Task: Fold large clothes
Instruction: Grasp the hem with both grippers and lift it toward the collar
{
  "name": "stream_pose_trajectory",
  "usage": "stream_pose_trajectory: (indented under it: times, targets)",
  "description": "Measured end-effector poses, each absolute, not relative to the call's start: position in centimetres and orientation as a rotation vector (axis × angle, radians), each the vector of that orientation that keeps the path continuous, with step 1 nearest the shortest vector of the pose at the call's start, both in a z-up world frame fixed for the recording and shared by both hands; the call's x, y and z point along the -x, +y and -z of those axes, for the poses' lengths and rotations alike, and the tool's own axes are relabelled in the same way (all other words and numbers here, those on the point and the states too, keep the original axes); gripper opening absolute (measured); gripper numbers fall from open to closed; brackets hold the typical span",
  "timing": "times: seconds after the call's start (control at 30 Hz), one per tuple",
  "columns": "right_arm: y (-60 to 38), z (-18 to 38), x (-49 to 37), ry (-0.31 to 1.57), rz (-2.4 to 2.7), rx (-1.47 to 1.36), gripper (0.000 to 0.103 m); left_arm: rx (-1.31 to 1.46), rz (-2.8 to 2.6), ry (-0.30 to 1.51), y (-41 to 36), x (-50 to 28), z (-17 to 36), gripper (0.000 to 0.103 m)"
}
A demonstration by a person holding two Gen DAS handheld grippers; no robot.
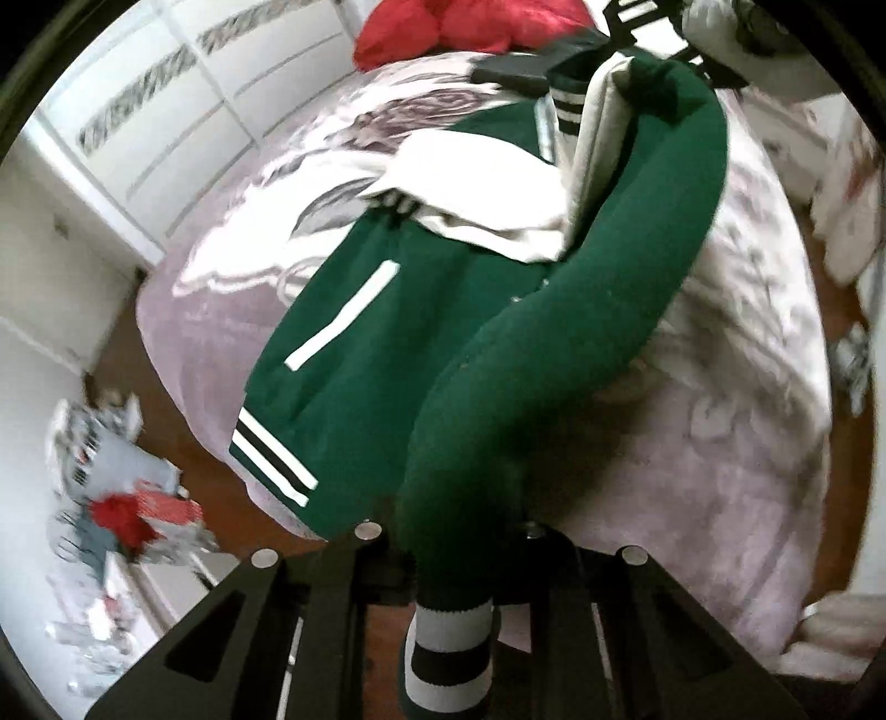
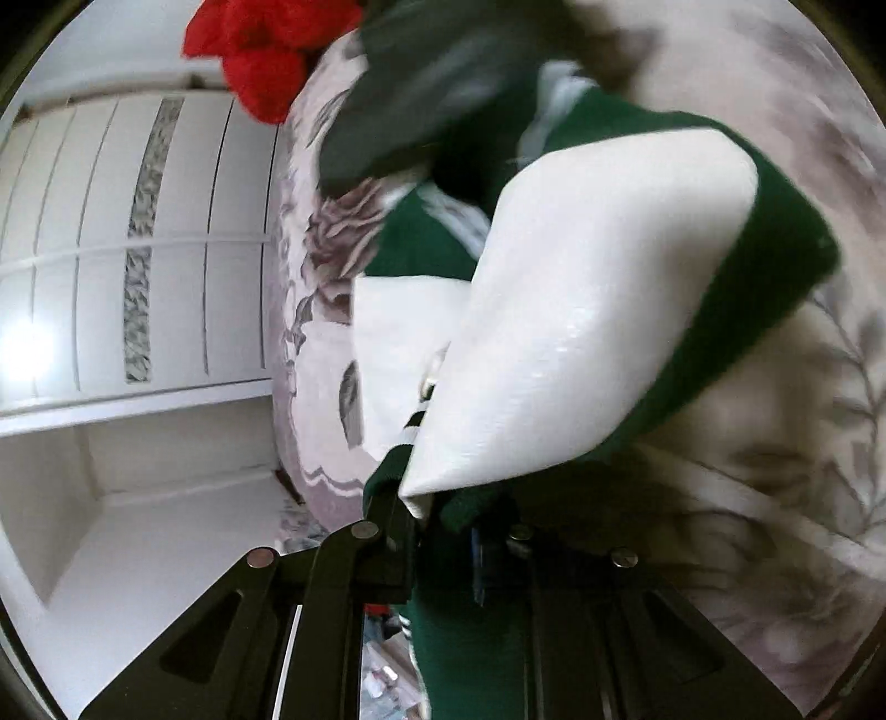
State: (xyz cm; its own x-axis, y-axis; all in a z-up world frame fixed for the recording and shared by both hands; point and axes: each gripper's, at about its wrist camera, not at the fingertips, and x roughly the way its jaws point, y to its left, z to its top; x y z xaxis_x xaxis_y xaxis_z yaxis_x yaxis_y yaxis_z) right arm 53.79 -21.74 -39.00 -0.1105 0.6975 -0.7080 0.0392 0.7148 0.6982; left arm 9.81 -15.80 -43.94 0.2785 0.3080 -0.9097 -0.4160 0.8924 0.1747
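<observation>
A green varsity jacket [image 1: 354,354] with white sleeves and striped hem lies on a bed. My left gripper [image 1: 451,559] is shut on its green edge near the striped hem band [image 1: 448,653], lifting a long fold [image 1: 609,266] above the bed. In the right wrist view my right gripper [image 2: 443,526] is shut on the jacket [image 2: 742,310] at the collar end, where the white sleeve [image 2: 581,310] bulges over the fingers. The right gripper also shows at the top of the left wrist view [image 1: 664,33], holding the other end of the fold.
The bed has a pale pink floral blanket [image 1: 692,443]. A red cloth [image 1: 470,27] lies at its far end. White wardrobe doors [image 1: 166,111] stand on the left. Clutter [image 1: 122,487] lies on the wooden floor beside the bed.
</observation>
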Motion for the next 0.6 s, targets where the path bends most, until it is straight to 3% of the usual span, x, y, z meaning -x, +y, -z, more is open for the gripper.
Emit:
stream_pose_trajectory:
  times: [0.23,0.37,0.47,0.53,0.6]
  targets:
    - [-5.3,38.8,-53.8,1.639,-0.524,-0.311,0.014,0.422,-0.484,1.199,-1.3,-8.3,46.9,0.012]
    - [4.0,44.2,-53.6,1.684,-0.419,-0.097,0.016,0.636,-0.447,1.257,6.9,-7.7,53.4,0.016]
    - [6.9,46.3,-53.0,1.693,-0.400,-0.008,0.031,0.833,-0.377,1.267,11.1,-6.7,57.0,0.026]
    - [7.1,46.7,-52.8,1.699,-0.443,-0.039,0.054,0.993,-0.313,1.211,13.4,-5.1,57.9,0.027]
    - [6.8,46.0,-52.5,1.715,-0.533,-0.104,0.070,1.086,-0.266,1.162,14.5,-3.6,57.7,0.035]
